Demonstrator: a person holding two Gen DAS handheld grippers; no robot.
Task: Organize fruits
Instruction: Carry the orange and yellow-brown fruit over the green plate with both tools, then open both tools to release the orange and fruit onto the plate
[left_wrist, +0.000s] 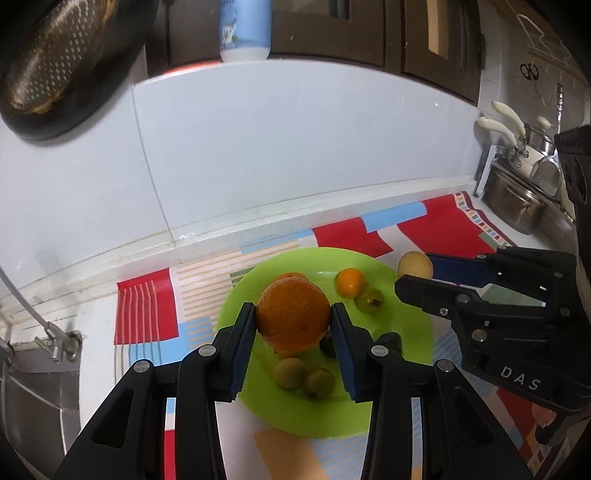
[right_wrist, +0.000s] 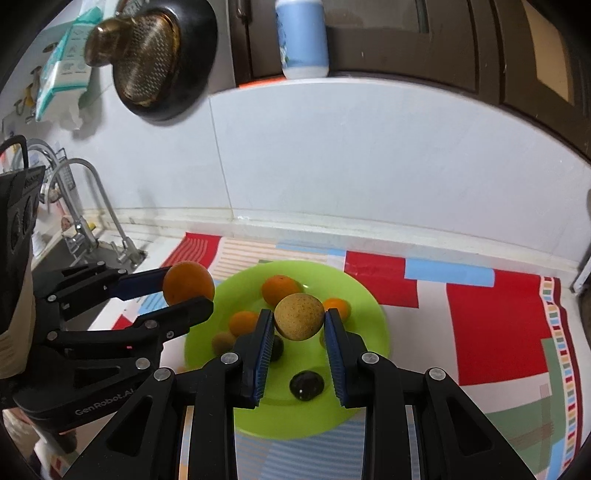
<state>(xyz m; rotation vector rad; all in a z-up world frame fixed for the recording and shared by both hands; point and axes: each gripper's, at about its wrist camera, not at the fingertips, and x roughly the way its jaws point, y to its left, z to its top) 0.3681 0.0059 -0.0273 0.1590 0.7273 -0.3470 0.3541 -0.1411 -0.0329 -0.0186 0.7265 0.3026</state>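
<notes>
Left wrist view: left claw (left_wrist: 293, 321) clamps orange (left_wrist: 293, 314), right claw (right_wrist: 299, 319) clamps speckled fruit (right_wrist: 299, 316), above green plate (right_wrist: 362, 306).

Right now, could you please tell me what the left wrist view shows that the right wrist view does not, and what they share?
Only the left wrist view shows the steel cooking pots with cream handles at the far right.

Only the right wrist view shows the curved chrome sink faucet and the hanging teal-and-white packet.

Both show the lime-green round plate of small fruits, the left gripper shut on the large orange, and the right gripper shut on the speckled tan round fruit.
</notes>
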